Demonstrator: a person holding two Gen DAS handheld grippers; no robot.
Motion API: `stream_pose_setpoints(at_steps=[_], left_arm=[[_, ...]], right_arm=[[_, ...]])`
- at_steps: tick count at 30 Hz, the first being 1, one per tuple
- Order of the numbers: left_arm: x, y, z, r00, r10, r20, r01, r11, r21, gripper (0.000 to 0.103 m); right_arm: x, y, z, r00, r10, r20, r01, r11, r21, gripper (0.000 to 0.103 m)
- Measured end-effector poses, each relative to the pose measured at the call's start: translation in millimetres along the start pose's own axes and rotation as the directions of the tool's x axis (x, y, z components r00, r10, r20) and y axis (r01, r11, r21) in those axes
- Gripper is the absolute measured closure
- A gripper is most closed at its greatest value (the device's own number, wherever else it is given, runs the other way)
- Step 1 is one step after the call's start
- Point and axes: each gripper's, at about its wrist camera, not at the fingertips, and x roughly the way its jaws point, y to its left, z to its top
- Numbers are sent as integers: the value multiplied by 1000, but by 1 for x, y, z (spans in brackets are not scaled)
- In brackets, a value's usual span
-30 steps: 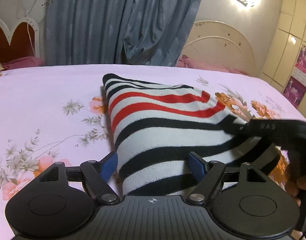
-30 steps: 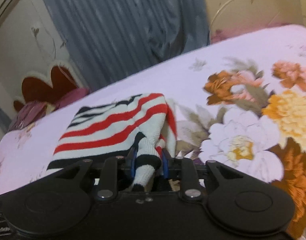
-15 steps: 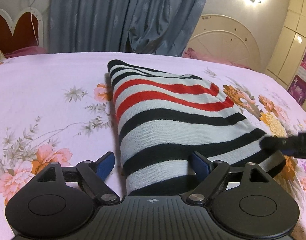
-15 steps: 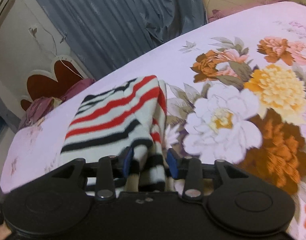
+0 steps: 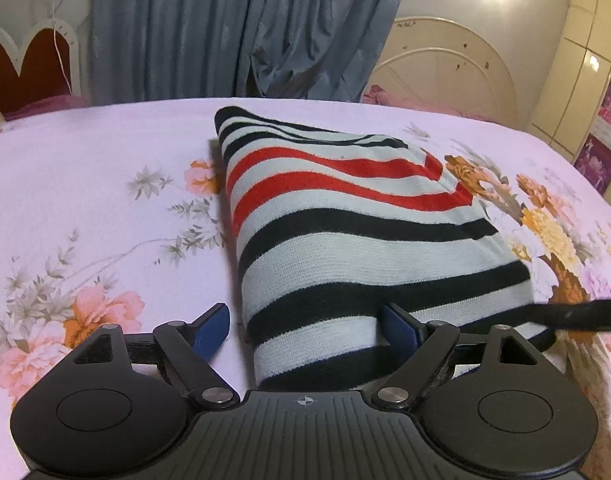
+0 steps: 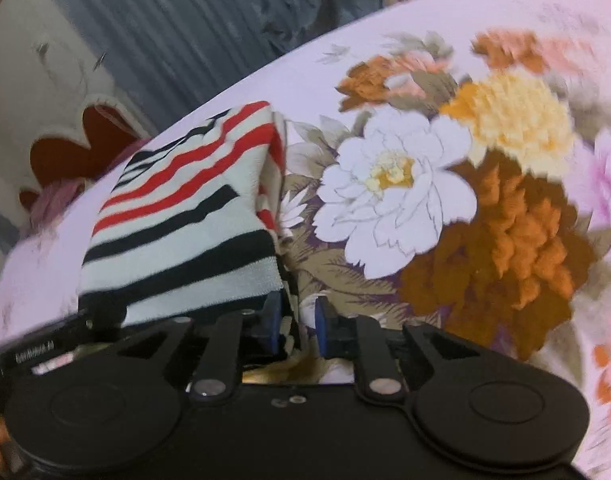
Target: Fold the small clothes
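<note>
The striped garment point(image 5: 345, 232) lies folded on the flowered bed sheet point(image 5: 85, 184), its near edge reaching in between the blue pads of the left tongs point(image 5: 305, 326), which stand spread wide with the right pad against the cloth and the left pad beside it, gripping nothing. The right tongs point(image 6: 298, 320) sit at the garment's near right corner, parted, with a strip of the striped edge hanging loosely in the gap. Only the left view shows the garment's full top and far corner; the right view shows the layered side edge and the big white flower point(image 6: 389, 196) beside it.
</note>
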Motion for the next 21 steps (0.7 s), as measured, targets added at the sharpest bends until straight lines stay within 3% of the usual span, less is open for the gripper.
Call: stream_pose_setpoints(at_steps=[6, 12, 21], left_arm=[[-8, -6, 8, 1000, 18, 0, -18, 1000, 3, 21], [-25, -16, 24, 999, -5, 54, 4, 1000, 7, 21], [0, -27, 50, 999, 5, 50, -7, 999, 43, 21]], right_arm=[[-22, 19, 23, 996, 22, 91, -18, 999, -44, 81], [-25, 49, 45, 987, 21, 159, 10, 981, -191, 77], [22, 75, 56, 995, 13, 98, 14, 963, -270, 77]])
